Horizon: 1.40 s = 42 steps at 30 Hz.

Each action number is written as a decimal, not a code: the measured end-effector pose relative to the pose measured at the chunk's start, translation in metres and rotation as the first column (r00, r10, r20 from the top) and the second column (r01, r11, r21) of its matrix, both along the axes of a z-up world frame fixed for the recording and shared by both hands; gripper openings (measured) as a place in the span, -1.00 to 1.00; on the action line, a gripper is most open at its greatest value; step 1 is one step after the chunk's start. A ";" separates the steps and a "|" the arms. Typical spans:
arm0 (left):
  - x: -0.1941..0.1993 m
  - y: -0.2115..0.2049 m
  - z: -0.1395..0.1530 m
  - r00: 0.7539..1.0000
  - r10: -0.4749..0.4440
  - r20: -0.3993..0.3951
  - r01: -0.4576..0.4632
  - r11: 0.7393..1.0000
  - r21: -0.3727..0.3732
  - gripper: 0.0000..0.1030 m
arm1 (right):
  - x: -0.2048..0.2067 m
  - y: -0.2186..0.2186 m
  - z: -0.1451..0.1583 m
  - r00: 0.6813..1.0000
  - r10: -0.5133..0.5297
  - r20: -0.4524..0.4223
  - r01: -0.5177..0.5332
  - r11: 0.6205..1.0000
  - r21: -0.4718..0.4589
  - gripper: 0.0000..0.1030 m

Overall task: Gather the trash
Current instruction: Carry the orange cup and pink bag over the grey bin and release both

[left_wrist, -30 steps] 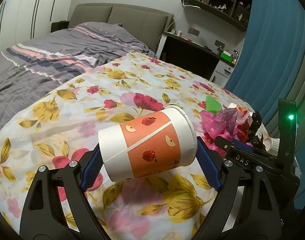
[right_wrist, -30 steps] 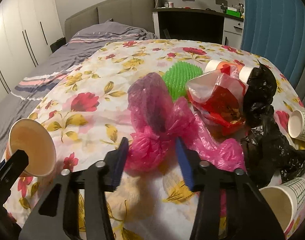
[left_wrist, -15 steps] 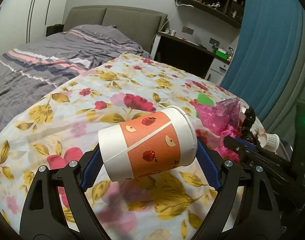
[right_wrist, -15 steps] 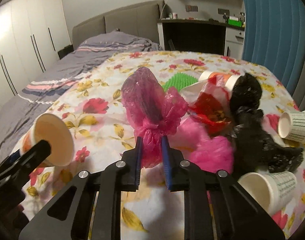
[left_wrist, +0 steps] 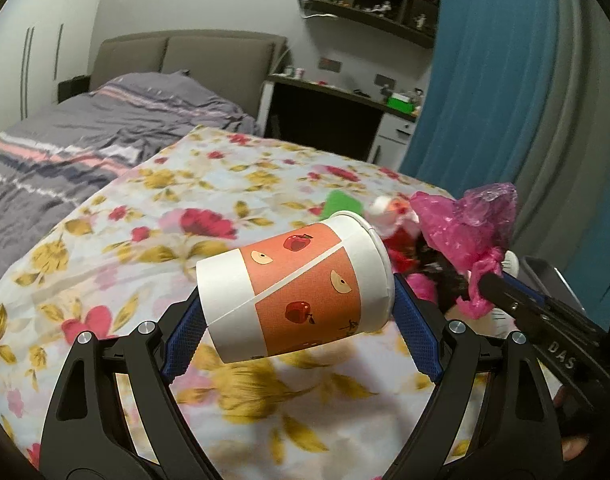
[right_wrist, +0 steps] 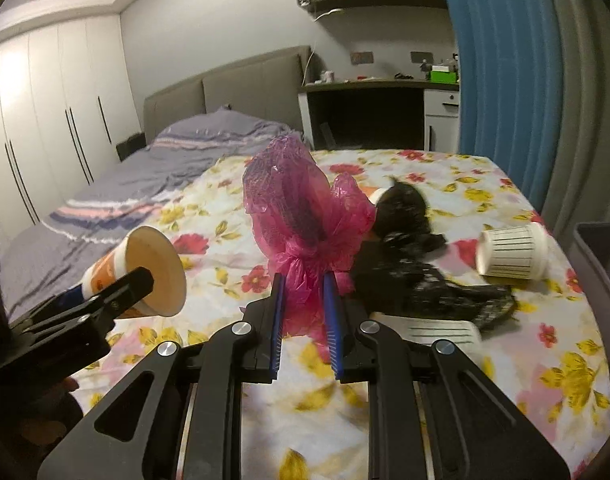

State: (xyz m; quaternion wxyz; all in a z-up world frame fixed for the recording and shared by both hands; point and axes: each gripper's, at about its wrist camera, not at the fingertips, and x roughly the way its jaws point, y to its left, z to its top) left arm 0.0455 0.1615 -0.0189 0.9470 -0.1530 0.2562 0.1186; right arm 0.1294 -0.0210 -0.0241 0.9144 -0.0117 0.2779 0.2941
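Observation:
My left gripper (left_wrist: 297, 308) is shut on an orange and white paper cup (left_wrist: 295, 290) with apple prints, held sideways above the flowered table; the cup also shows in the right wrist view (right_wrist: 145, 270). My right gripper (right_wrist: 303, 292) is shut on a crumpled pink plastic bag (right_wrist: 305, 216), lifted off the table; the bag also shows in the left wrist view (left_wrist: 471, 228). On the table lie a black plastic bag (right_wrist: 421, 264), two white striped paper cups (right_wrist: 513, 250) (right_wrist: 441, 330), red wrapping (left_wrist: 401, 250) and a green piece (left_wrist: 341, 202).
The table has a flowered cloth (right_wrist: 485, 364). A grey bin (right_wrist: 601, 272) stands at its right edge. A bed with grey bedding (left_wrist: 105, 136) is to the left, a desk (right_wrist: 369, 108) behind, and a blue curtain (left_wrist: 485, 80) at the right.
My right gripper closed on the pink bag and lifted it off the pile. Both grippers have risen and pulled back a little. The left gripper still holds the cup.

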 end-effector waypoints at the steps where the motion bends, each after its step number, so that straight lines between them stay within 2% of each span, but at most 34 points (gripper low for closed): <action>1: 0.002 -0.005 0.002 1.000 -0.013 0.004 0.013 1.000 -0.001 0.64 | -0.001 -0.008 0.003 1.000 -0.007 0.004 0.007 1.000 0.010 -0.62; 8: 0.017 -0.049 0.015 0.994 -0.108 0.021 0.108 0.994 0.015 0.64 | -0.005 -0.063 0.015 0.995 -0.083 0.048 0.081 0.996 0.037 -0.62; 14: 0.038 -0.103 0.033 0.971 -0.231 0.054 0.230 0.973 0.024 0.64 | -0.004 -0.118 0.020 0.980 -0.181 0.081 0.178 0.983 0.044 -0.62; 20: 0.077 -0.179 0.050 0.920 -0.382 0.085 0.384 0.923 0.002 0.64 | 0.010 -0.190 0.019 0.935 -0.345 0.082 0.342 0.939 0.043 -0.61; 23: 0.100 -0.226 0.056 0.883 -0.458 0.101 0.460 0.888 0.005 0.64 | 0.022 -0.232 0.016 0.888 -0.452 0.085 0.451 0.892 0.030 -0.61; 26: 0.122 -0.261 0.055 0.853 -0.511 0.105 0.516 0.856 -0.019 0.64 | 0.037 -0.262 0.007 0.848 -0.526 0.070 0.526 0.850 0.013 -0.61; 30: 0.159 -0.301 0.043 0.812 -0.577 0.086 0.583 0.809 -0.080 0.64 | 0.053 -0.284 -0.008 0.821 -0.568 0.050 0.570 0.822 -0.016 -0.61; 32: 0.178 -0.317 0.034 0.799 -0.598 0.069 0.602 0.790 -0.115 0.64 | 0.062 -0.292 -0.016 0.813 -0.582 0.030 0.582 0.812 -0.029 -0.61; 36: 0.205 -0.340 0.021 0.782 -0.622 0.040 0.620 0.770 -0.149 0.64 | 0.076 -0.304 -0.025 0.799 -0.602 0.000 0.601 0.798 -0.038 -0.61; 42: 0.231 -0.367 0.009 0.763 -0.646 0.021 0.641 0.753 -0.149 0.64 | 0.099 -0.321 -0.037 0.785 -0.616 -0.063 0.616 0.787 -0.033 -0.59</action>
